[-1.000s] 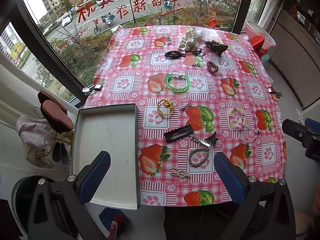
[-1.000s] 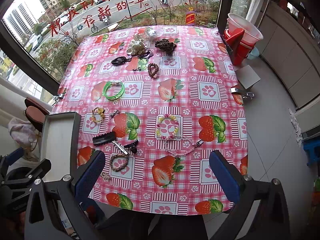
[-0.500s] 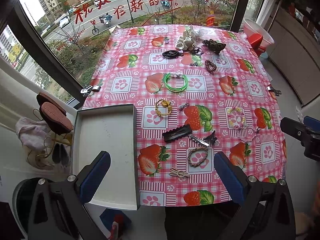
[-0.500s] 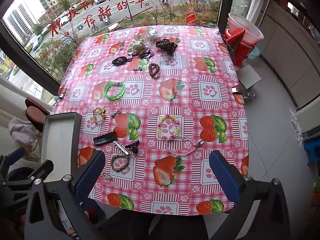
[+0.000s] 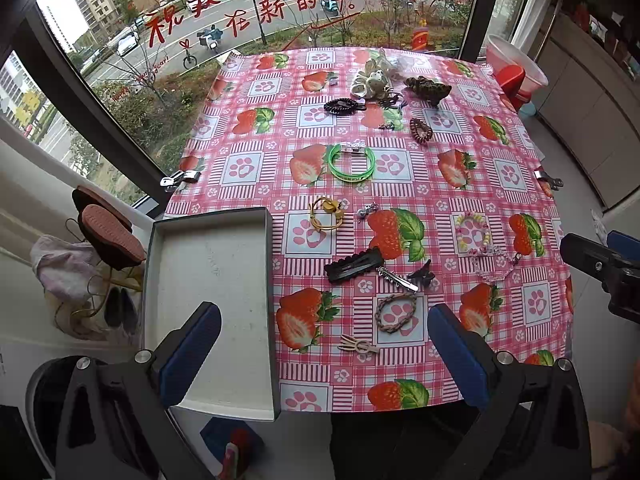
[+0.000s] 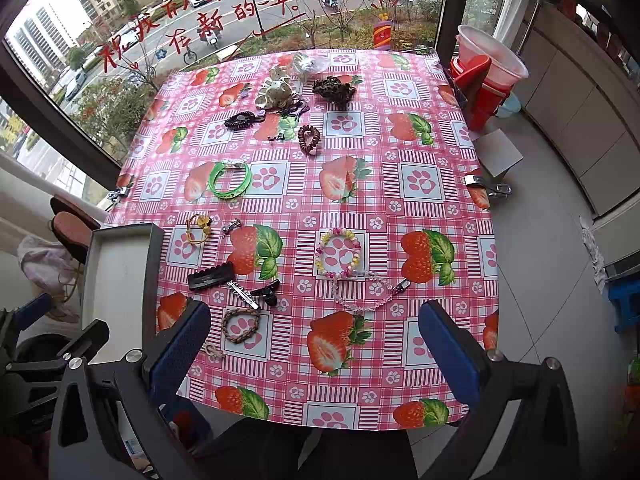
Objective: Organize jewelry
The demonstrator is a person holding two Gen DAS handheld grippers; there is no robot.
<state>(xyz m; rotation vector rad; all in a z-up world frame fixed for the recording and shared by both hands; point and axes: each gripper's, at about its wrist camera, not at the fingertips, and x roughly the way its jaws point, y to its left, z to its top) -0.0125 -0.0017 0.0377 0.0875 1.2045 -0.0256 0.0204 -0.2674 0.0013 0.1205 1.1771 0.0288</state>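
Tongs [image 5: 324, 344] agape, blue ribbed pads [image 5: 190, 354], braided bracelet [image 5: 396, 313]

bare tablecloth [image 6: 404, 216] at right, hair clips [image 6: 240, 284] crowd near tray [image 5: 208, 280]

Both my wrist cams are looking down from high above the near edge of the surface [image 5: 440, 184], facing the window [image 5: 200, 40]. Left one's sitting over the tray [image 5: 208, 264] corner, right one's hanging further right. They're both catching the same jewelry spread, like the green bangle [image 5: 352, 162] [image 6: 229, 180].
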